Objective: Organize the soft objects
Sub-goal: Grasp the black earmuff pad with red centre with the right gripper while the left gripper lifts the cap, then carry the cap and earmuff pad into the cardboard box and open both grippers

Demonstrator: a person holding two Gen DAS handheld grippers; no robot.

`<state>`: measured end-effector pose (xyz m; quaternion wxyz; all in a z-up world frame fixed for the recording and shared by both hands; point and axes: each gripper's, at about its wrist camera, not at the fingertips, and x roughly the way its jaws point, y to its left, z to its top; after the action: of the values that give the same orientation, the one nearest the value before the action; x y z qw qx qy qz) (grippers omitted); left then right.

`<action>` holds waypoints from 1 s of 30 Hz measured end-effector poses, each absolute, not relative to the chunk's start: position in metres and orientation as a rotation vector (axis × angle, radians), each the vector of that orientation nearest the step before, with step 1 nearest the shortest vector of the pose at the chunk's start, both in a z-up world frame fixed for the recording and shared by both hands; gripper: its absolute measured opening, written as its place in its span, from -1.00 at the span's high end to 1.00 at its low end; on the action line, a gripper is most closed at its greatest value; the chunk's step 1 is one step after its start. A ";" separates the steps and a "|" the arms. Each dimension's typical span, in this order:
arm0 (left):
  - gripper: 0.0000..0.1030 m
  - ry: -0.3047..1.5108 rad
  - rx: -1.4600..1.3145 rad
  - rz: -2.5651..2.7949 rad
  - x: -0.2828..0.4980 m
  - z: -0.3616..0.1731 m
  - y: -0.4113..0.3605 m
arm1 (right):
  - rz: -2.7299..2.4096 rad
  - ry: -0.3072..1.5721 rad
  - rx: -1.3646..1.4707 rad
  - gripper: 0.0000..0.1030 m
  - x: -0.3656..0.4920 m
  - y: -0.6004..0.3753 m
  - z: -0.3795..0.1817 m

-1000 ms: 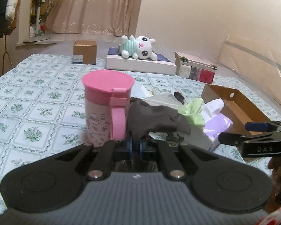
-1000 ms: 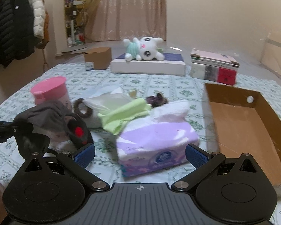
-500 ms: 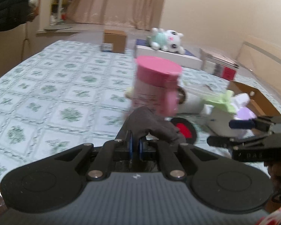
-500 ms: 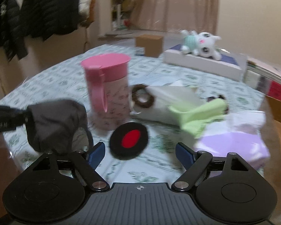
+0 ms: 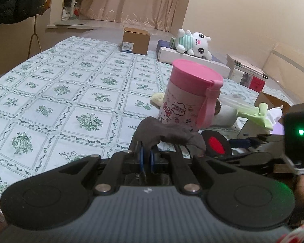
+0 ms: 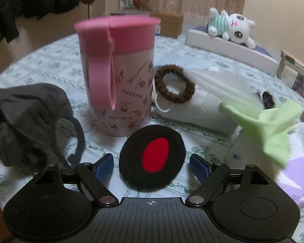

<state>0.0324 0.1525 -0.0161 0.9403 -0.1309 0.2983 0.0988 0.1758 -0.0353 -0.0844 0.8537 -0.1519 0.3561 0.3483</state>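
A: Where is the round black fuzzy pad with the red centre (image 6: 152,160)?
B: Lower centre, flat on the worktop (image 6: 50,60), between the right gripper (image 6: 152,167) fingers, which stand apart, not touching it.
A: And the left gripper (image 5: 146,158)?
B: Clamped on a dark grey soft cloth (image 5: 166,133) before the pink lidded cup (image 6: 115,77).

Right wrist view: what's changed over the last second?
The right gripper swung left from the purple tissue pack and dropped toward the black-and-red pad, which now lies between its open jaws, narrower than before. The left gripper stayed shut on the grey cloth. The pink cup stands unmoved.
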 end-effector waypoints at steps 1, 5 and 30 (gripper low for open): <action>0.88 0.609 -0.269 0.196 0.033 -0.017 0.153 | 0.730 0.749 -0.311 -0.59 0.177 -0.034 -0.086; 0.88 0.616 -0.276 0.173 0.034 -0.017 0.149 | 0.721 0.736 -0.301 -0.28 0.179 -0.033 -0.085; 0.89 0.549 -0.218 -0.205 0.068 0.064 0.003 | 0.400 0.575 -0.140 -0.27 0.115 -0.219 0.028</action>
<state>0.0678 0.0030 0.0640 0.9515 -0.1073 0.2702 -0.1009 0.1145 -0.2189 0.0275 0.9369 -0.0687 0.2814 0.1959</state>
